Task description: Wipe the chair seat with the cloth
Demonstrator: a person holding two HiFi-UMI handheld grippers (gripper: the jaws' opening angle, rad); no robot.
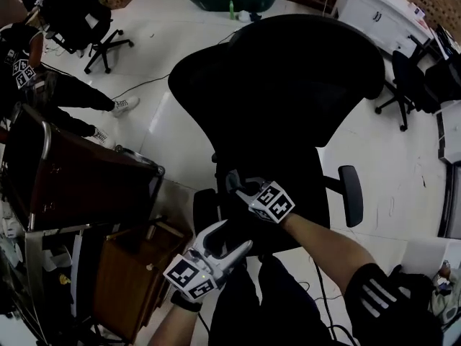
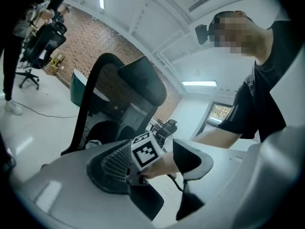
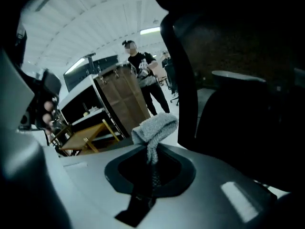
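Observation:
A black office chair stands in front of me, with its dark seat point(image 1: 277, 168) below a wide backrest point(image 1: 288, 78). My right gripper point(image 1: 242, 186) hovers over the seat's front left edge. It is shut on a grey cloth point(image 3: 155, 127), which bunches up just beyond the jaws of the right gripper point(image 3: 151, 165). The cloth does not show clearly in the dim head view. My left gripper point(image 1: 232, 238) is just behind and below the right one, near the seat's front edge. The left gripper point(image 2: 155, 170) is open and holds nothing. It points at the right gripper's marker cube point(image 2: 145, 149).
A brown wooden cabinet point(image 1: 79, 179) and a lower wooden box point(image 1: 137, 265) stand close on the left. The chair's armrests point(image 1: 351, 193) stick out at both sides. A person point(image 1: 72, 92) is at the far left, with other black chairs point(image 1: 79, 13) and a white cabinet point(image 1: 374, 9) beyond.

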